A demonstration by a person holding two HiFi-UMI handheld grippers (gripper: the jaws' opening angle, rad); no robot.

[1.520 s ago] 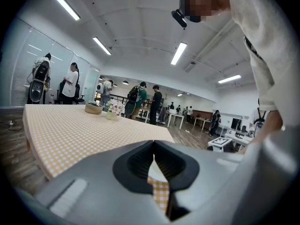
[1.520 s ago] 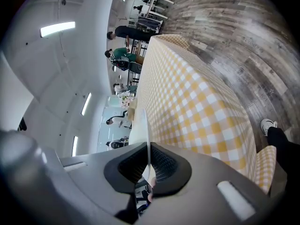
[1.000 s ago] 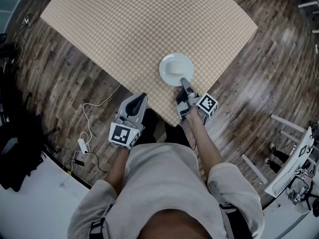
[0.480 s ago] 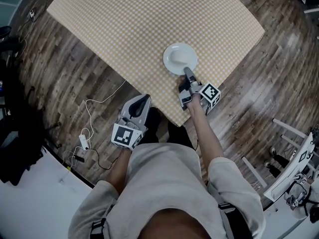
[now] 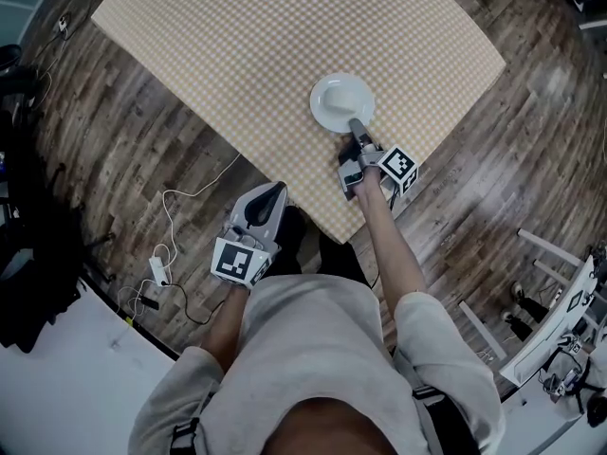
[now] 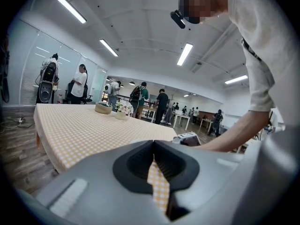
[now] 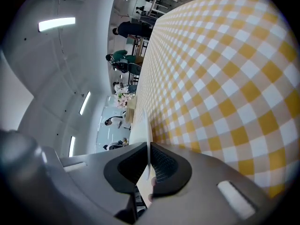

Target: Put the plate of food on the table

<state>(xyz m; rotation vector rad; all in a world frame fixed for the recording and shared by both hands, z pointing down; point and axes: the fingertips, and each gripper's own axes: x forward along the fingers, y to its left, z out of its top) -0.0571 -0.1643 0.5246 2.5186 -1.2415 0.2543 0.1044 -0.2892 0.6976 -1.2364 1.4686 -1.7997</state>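
Plate (image 5: 340, 98), white, sits low over the checked tablecloth (image 5: 237, 36), straight ahead of the right gripper (image 5: 354, 131), whose jaws pinch its near rim. Left gripper (image 5: 268, 192) hangs back and to that gripper's left, beside the table edge, jaws pressed together.

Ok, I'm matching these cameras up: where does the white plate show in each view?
Head view: plate above centre, pinched by the right gripper.
Left gripper view: not made out.
Right gripper view: plate edge-on between the jaws, lower centre.
Shared landmark: yellow checked tablecloth.
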